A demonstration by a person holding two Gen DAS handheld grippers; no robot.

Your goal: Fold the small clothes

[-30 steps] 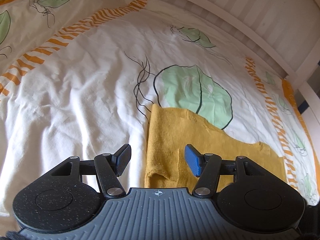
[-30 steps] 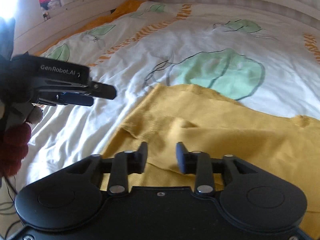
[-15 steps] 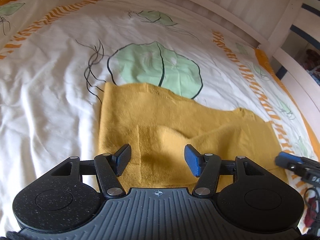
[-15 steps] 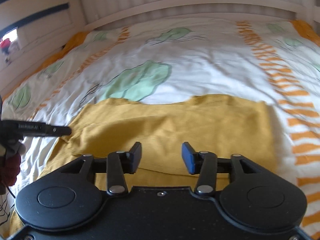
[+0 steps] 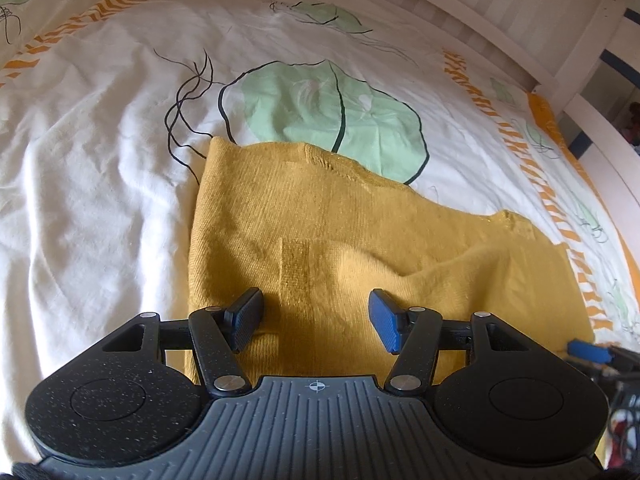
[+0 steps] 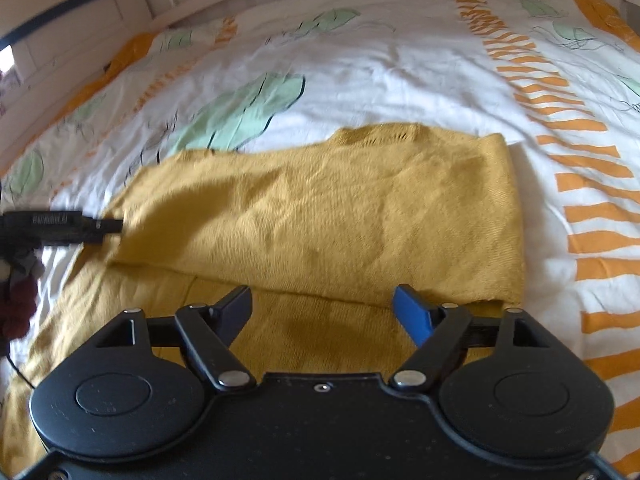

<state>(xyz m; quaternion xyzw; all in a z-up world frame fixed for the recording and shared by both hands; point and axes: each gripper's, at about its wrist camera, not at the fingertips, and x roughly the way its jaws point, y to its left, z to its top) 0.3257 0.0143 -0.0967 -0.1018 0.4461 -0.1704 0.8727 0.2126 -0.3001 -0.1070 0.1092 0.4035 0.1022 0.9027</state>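
A mustard yellow knitted garment (image 5: 360, 232) lies flat on the bed, one layer folded over another; the fold's edge runs across just ahead of my right fingers. My left gripper (image 5: 316, 314) hovers open over the garment's left part, nothing between its pads. My right gripper (image 6: 322, 302) hangs over the garment (image 6: 320, 208) near its right end. Its jaws are opening, with only cloth lying beneath them. In the right wrist view the left gripper's fingers (image 6: 80, 226) reach in at the garment's left edge. The right gripper's blue fingertip (image 5: 588, 350) shows at the left wrist view's right edge.
The bed carries a white duvet (image 5: 100, 160) printed with green leaves and orange stripes. A white slatted bed rail (image 5: 500, 4) runs along the far side, with a post (image 5: 592, 28) at the right. Dark red fabric (image 6: 16, 308) shows at the left edge.
The right gripper swung right along the garment and its jaws spread wider. The left gripper shifted right and lower over the garment's left part, jaws unchanged.
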